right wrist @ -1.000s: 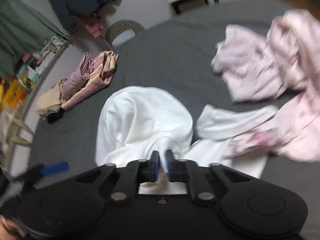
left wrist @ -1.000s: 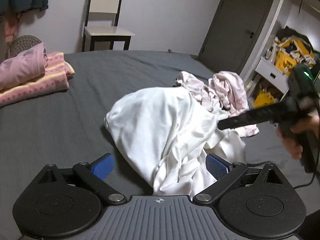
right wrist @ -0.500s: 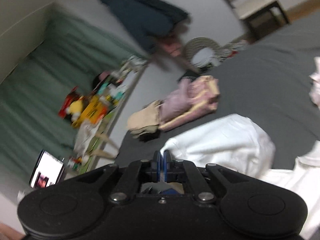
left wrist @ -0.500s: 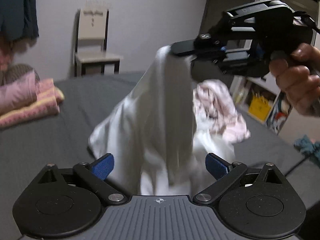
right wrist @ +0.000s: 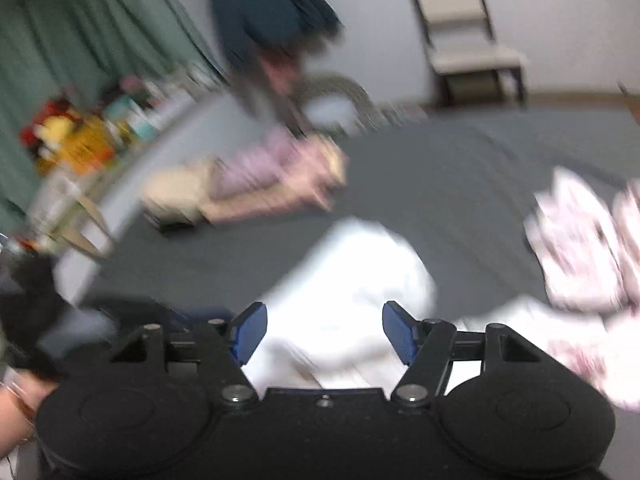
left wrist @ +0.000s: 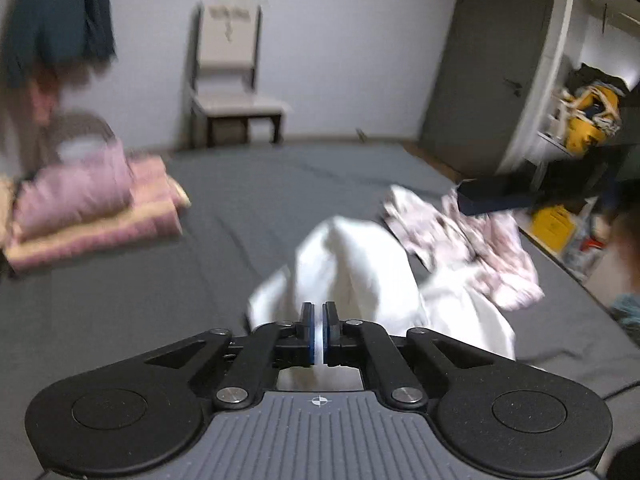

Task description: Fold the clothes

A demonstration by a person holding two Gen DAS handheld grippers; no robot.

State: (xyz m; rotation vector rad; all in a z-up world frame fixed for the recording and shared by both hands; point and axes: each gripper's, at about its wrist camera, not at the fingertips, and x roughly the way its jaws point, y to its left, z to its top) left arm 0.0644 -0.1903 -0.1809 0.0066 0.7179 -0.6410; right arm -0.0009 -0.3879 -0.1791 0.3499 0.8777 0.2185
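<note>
Folding barely begun: left gripper [left wrist: 319, 322] pinches the crumpled white garment [left wrist: 360, 264], right gripper [right wrist: 320, 330] gapes wide, pink stack [left wrist: 92, 208] folded, floral heap [left wrist: 472, 240] waiting.

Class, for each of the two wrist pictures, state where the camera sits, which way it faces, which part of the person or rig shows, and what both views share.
Left wrist: sits on the left gripper, facing across the grey bed toward the chair; its fingers pinch the white garment.
Right wrist: sits on the right gripper, jaws open, facing the green curtain; a hand shows bottom left.
Shared: white garment, chair, folded pink stack, pink patterned clothes.
</note>
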